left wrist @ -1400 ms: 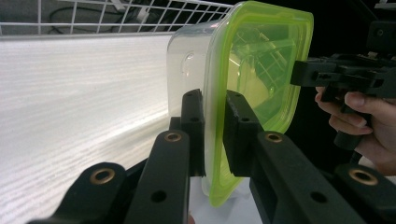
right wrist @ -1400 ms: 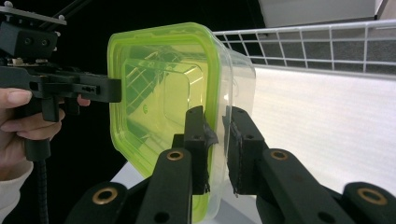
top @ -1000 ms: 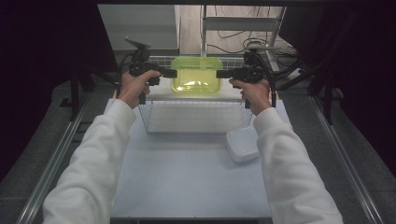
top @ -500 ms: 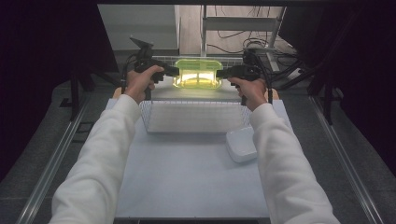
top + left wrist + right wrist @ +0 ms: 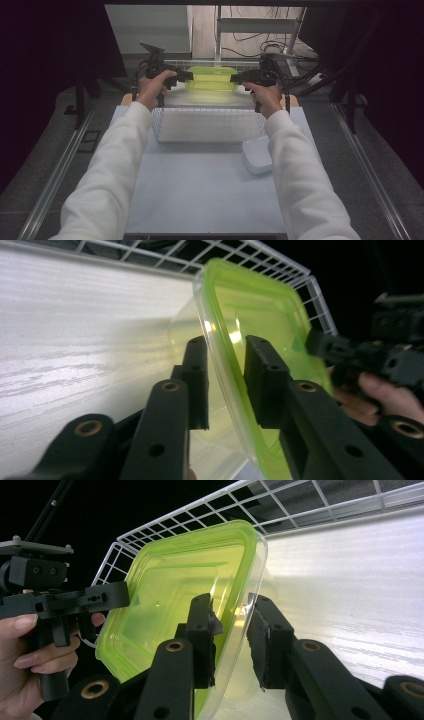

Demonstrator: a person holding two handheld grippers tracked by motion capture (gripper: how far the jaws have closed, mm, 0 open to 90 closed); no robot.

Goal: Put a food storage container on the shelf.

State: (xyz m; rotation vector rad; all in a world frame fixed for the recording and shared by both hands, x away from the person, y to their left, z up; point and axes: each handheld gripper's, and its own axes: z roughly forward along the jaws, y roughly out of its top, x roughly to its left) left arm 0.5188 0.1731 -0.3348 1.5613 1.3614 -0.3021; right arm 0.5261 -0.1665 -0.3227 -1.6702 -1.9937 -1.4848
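Container's gone up and back since a second ago: the green container (image 5: 212,79) was sitting low over the near part of the white wire basket (image 5: 206,125), now it's held higher, near the basket's far rim, and looks flatter from the high view. Left hand-held gripper (image 5: 186,76) has its jaws clamped on the container's left rim; in the left gripper view the lime-green lip (image 5: 227,390) runs down between the two black jaws, one jaw inside, one outside the clear wall. Right hand-held gripper (image 5: 235,78) is closed on the opposite rim the same way; in the right gripper view the rim passes between its jaws, with the left gripper and the hand holding it visible across the container. Container is carried between the two grippers, clear of the basket floor, open side tilted in both gripper views. Its body is translucent and has a green tint. A white lid-like tray (image 5: 257,154) lies on the desk (image 5: 200,200) just beside the basket's near right corner, untouched. Both sleeves are white.
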